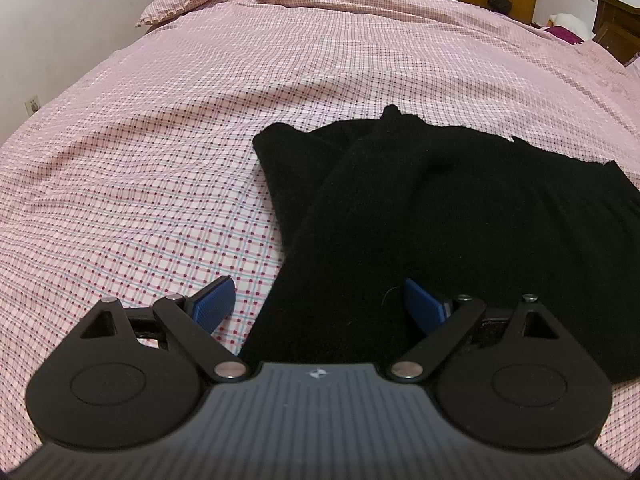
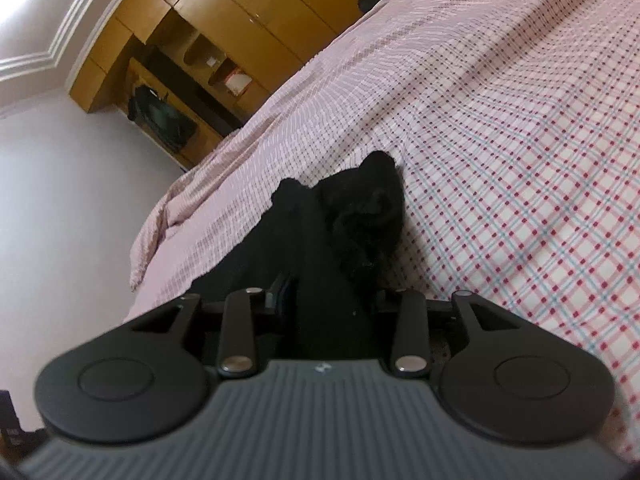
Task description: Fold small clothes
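Here, right gripper [image 2: 326,300] clamped on a fold of the black knitted woollen garment [image 1: 420,200] lying on the pink checked bedspread [image 1: 140,160], left gripper [image 1: 316,300] gaping astride its nearest strip, risking a one-sided, slipping, skewed fold farther off.

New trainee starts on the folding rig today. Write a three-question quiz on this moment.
1. True or false: the left gripper has its blue pads standing wide apart, pressing on nothing.
2. The black garment lies on: A) a wooden floor B) a pink checked bedspread C) a chair.
3. What sits between the fingers of the right gripper?

Key
1. True. Part of the garment lies between the pads, but they stand clear of it.
2. B.
3. A bunched fold of the black garment; the fingers are drawn in narrow around it, and it looks gripped.
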The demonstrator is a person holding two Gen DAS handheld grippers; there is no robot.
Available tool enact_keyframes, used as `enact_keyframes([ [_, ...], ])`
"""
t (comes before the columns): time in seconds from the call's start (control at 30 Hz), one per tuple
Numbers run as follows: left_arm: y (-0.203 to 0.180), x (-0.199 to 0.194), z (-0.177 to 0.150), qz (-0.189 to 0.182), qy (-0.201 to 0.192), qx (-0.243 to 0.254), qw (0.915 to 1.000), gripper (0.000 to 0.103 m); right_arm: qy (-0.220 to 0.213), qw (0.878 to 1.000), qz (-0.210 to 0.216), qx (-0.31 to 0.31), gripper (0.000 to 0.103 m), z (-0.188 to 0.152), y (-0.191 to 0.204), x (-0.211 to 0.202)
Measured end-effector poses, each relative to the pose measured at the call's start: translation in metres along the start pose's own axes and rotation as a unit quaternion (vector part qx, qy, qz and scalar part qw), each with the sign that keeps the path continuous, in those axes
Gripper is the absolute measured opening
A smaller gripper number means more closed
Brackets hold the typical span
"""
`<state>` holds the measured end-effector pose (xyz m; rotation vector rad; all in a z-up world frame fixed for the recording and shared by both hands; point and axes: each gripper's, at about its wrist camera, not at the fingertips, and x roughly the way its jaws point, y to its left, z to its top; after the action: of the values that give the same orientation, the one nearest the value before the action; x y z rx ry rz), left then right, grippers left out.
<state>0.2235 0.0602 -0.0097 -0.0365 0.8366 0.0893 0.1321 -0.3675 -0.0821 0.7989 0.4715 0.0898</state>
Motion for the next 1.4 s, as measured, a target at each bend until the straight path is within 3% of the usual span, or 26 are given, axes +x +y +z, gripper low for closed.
enact_keyframes([
  [0.33, -0.001, -0.002, 0.0, -0.001, 0.002, 0.0, 1.0, 0.094, -0.007, 1.0, -0.002, 0.014, 0.037, 0.005, 0.002, 0.007],
  [0.43, 0.0, -0.007, 0.0, -0.004, 0.002, 0.002, 1.0, 0.094, -0.009, 1.0, -0.009, 0.01, 0.022, 0.007, 0.006, 0.007],
  [0.57, 0.001, -0.013, -0.002, -0.003, 0.005, 0.011, 0.9999, 0.094, -0.014, 1.0, -0.007, 0.008, 0.02, 0.01, 0.014, 0.004],
  [1.03, 0.023, -0.026, 0.0, 0.012, 0.005, 0.013, 0.9998, 0.094, -0.023, 0.998, 0.028, -0.059, 0.019, 0.03, 0.091, 0.007],
  [1.4, 0.046, -0.038, -0.002, 0.01, -0.006, 0.0, 0.9999, 0.094, -0.016, 0.991, 0.061, -0.115, 0.018, 0.027, 0.161, 0.021],
])
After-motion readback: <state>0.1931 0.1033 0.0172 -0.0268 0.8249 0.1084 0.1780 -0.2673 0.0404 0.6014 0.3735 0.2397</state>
